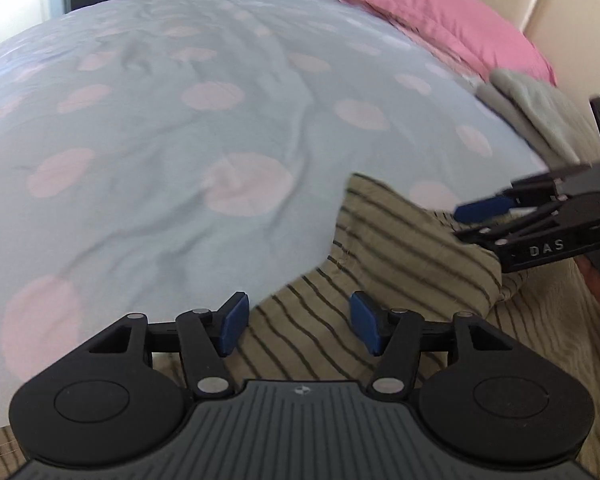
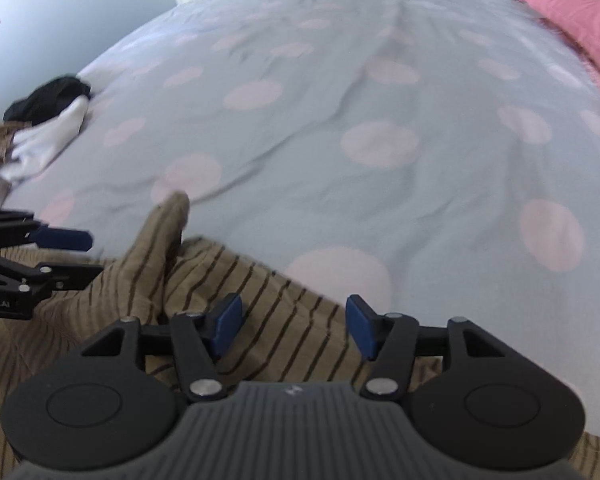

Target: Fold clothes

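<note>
A tan garment with thin dark stripes (image 1: 400, 248) lies rumpled on the near edge of the bed, one corner sticking up toward the duvet. My left gripper (image 1: 298, 322) hovers just over its striped edge, jaws apart, nothing pinched between the blue pads. In the right wrist view the same garment (image 2: 260, 292) spreads under my right gripper (image 2: 294, 326), which is also open and empty. Each gripper shows in the other's view: the right gripper (image 1: 458, 223) at the right edge, the left gripper (image 2: 94, 256) at the left edge, both over the cloth.
A pale blue duvet with pink dots (image 1: 180, 140) covers the bed. A pink pillow (image 1: 440, 20) lies by the beige headboard (image 1: 572, 12), with a folded grey cloth (image 1: 540, 108) below it. Black and white clothes (image 2: 48, 120) are heaped at the bed's left edge.
</note>
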Demonstrator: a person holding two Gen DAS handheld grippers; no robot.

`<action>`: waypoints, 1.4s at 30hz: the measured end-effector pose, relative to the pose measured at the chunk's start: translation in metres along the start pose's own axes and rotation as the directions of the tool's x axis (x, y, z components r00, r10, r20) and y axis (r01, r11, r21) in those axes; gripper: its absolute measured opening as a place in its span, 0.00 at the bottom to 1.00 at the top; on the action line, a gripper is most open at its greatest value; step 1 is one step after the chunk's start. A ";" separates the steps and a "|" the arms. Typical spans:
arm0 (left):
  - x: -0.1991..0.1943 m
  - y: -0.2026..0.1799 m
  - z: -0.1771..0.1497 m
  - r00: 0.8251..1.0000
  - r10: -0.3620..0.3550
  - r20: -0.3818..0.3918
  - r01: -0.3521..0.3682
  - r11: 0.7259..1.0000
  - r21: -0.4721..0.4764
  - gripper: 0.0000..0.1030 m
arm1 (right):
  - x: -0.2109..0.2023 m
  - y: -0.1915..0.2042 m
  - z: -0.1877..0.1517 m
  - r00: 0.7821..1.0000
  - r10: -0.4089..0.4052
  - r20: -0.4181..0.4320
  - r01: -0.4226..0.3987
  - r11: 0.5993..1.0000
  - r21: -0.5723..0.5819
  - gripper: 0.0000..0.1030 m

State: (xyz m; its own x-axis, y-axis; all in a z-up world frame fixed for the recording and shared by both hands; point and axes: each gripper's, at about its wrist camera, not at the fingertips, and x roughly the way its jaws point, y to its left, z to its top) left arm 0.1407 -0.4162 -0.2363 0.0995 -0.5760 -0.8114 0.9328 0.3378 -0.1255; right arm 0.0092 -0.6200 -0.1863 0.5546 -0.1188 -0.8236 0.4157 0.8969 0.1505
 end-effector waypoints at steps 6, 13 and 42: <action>0.008 -0.018 -0.007 0.997 0.056 0.050 -0.059 0.997 0.054 0.45 | 0.010 0.016 -0.011 0.997 -0.053 0.051 0.060 0.989 -0.132 0.51; 0.001 -0.029 -0.003 0.992 0.099 0.076 -0.105 0.991 0.081 0.00 | 0.006 0.032 -0.007 0.991 -0.106 0.080 0.120 0.973 -0.195 0.01; -0.109 -0.021 -0.025 0.968 0.247 0.052 -0.247 0.969 -0.005 0.43 | -0.092 -0.012 -0.032 0.968 -0.250 0.035 0.242 0.958 0.153 0.43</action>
State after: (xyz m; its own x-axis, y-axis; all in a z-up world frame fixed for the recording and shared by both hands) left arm 0.1016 -0.3415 -0.1596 0.3449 -0.5123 -0.7865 0.8773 0.4738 0.0760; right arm -0.0698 -0.6066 -0.1294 0.4580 -0.3542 -0.8154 0.6428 0.7655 0.0285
